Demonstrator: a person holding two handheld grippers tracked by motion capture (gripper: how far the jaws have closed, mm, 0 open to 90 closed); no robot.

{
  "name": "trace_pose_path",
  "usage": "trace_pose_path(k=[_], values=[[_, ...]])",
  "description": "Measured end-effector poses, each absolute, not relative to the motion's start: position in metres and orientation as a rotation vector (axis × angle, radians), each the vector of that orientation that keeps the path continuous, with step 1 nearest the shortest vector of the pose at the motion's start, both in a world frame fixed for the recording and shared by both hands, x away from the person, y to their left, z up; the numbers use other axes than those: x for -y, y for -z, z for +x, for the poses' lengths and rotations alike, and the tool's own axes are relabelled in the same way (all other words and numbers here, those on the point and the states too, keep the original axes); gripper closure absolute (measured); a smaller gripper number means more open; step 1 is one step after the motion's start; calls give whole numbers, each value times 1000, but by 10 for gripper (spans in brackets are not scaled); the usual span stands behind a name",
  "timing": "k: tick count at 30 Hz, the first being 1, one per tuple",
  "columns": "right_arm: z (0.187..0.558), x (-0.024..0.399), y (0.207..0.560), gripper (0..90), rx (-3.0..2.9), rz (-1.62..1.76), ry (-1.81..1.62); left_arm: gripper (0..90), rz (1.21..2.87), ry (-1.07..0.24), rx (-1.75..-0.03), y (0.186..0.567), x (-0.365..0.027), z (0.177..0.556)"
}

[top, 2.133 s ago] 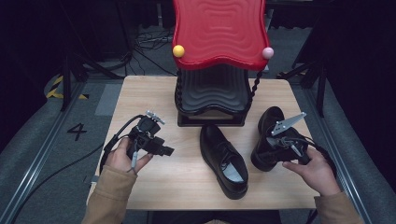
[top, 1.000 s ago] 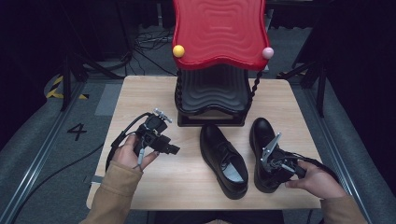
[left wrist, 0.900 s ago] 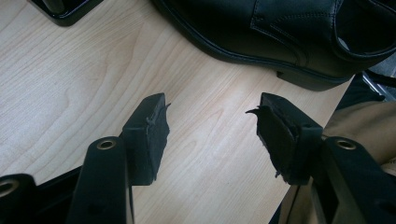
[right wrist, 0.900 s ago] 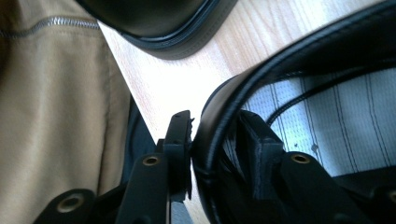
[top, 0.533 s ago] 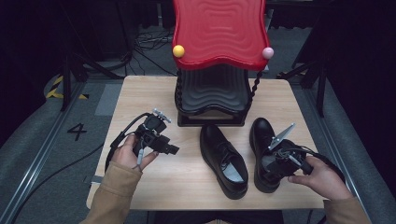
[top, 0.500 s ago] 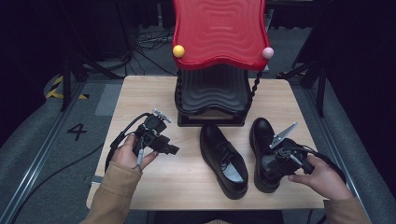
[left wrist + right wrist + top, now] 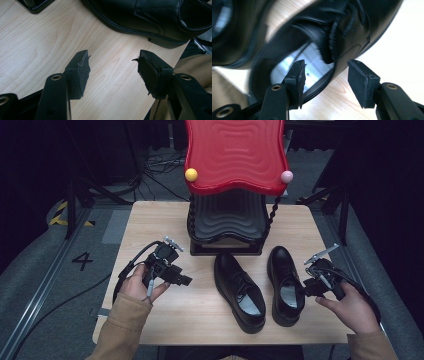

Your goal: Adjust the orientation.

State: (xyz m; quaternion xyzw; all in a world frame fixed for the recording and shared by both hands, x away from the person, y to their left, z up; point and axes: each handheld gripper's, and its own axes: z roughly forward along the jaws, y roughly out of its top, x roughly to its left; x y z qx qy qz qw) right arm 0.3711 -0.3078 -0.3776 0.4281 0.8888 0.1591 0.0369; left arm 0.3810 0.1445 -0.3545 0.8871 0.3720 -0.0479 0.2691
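Note:
Two black leather lace-up shoes stand side by side on the wooden table (image 7: pixel 150 220), toes toward the rack: one (image 7: pixel 240 292) in the middle, the other (image 7: pixel 285 285) to its right. My right gripper (image 7: pixel 306 287) sits just right of the right-hand shoe's heel. Its jaws have just been opening and now stand open; the shoe's collar (image 7: pixel 317 42) lies just beyond the right gripper (image 7: pixel 325 72), with the pads off it. My left gripper (image 7: pixel 186 281) hovers open over bare wood left of the shoes. In the left gripper view, the left gripper (image 7: pixel 112 65) holds nothing, and a shoe (image 7: pixel 155 20) lies ahead.
A rack with a red wavy top shelf (image 7: pixel 235 150) and a black wavy lower shelf (image 7: pixel 227 217) stands at the table's back centre. Yellow (image 7: pixel 191 174) and pink (image 7: pixel 286 176) knobs cap its posts. Cables trail off the table's left side onto the grey floor.
The right gripper set the right-hand shoe upright beside the other, opened its jaws, and drew back to the right, away from the heel. The left hand stayed put.

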Motion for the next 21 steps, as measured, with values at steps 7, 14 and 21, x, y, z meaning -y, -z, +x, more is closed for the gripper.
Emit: trace_pose_path(k=[7,14,21], values=[[388,300,416,571,-2690,1420,-270,428,2390,135,-1012,355,-145,380],[390,302,418,746,-2610,1561,-256,429,2387,135,-1015,356,-145,380],[392,317,415,849,-2516,1665,-320,429,2389,136,-1012,356,-144,381]])
